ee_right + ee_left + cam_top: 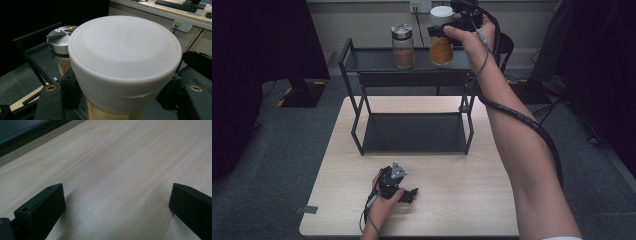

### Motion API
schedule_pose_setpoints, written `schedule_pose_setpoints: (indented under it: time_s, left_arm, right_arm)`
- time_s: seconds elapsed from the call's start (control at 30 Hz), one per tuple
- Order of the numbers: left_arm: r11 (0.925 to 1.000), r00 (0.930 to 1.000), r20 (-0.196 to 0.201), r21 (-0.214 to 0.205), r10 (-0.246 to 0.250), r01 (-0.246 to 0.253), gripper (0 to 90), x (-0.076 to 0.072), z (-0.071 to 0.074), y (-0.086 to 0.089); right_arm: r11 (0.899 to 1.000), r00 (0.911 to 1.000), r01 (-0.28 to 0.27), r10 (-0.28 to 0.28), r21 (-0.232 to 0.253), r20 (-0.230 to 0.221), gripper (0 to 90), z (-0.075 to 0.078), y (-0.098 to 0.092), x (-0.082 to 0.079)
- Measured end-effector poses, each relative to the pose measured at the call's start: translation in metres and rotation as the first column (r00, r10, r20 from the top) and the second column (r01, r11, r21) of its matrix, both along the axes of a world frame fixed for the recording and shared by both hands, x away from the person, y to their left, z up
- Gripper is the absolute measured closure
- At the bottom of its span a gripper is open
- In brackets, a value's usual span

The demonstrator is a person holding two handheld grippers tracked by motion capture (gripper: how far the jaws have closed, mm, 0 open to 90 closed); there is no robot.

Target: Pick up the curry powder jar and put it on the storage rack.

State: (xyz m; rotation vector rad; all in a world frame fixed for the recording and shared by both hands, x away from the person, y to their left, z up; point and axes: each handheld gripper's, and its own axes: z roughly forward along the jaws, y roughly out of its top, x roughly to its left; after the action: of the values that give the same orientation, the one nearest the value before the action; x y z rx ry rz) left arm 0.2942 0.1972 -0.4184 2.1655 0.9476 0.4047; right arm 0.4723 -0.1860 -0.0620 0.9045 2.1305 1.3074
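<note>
So the right gripper (447, 31) is clamped on the white-lidded jar (441, 37) of orange powder, jaws pinching it just under the lid (125, 52), one on each side; makes sense, the lid flares out wider than the glass, so gripping right below it gives a lip that keeps the jar from sliding down. The jar is up at the top shelf (372, 60) of the black metal rack (357, 107), toward its right end; I honestly can't tell whether the base is touching the shelf or hanging just above it. My guess is it's being set down next to the silver-lidded jar (403, 46), which stands upright on that same shelf just to the left, with a gap between the two.

The left gripper (404, 192) is parked low over the table (452, 200) near the front edge, jaws spread wide with nothing but bare wood between them; looks like it's just keeping out of the way, since one hand handles a jar fine.

Count: two jars, both with brownish-orange contents; one rack with two shelves, the lower shelf (412, 132) bare; two grippers; one table.
</note>
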Motion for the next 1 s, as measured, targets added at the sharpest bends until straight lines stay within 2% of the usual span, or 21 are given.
schedule_pose_setpoints:
  time_s: [0.37, 0.5, 1.0]
  left_arm:
    - [1.0, 1.0, 0.0, 0.001, -0.001, 0.001, 0.0, 0.0, 0.0, 0.0]
    - [1.0, 1.0, 0.0, 0.0, -0.001, 0.001, 0.0, 0.0, 0.0, 0.0]
    - [1.0, 1.0, 0.001, 0.0, 0.0, 0.0, 0.0, 0.0, 0.0, 0.0]
  right_arm:
    - [1.0, 0.9995, 0.026, -0.026, 0.014, -0.017, 34.9, -0.008, 0.006, 0.009]
    - [1.0, 0.9995, 0.024, -0.024, 0.005, -0.022, 34.9, -0.011, 0.007, 0.011]
    - [1.0, 0.9993, 0.029, -0.028, 0.007, -0.023, 34.9, -0.015, 0.011, 0.014]
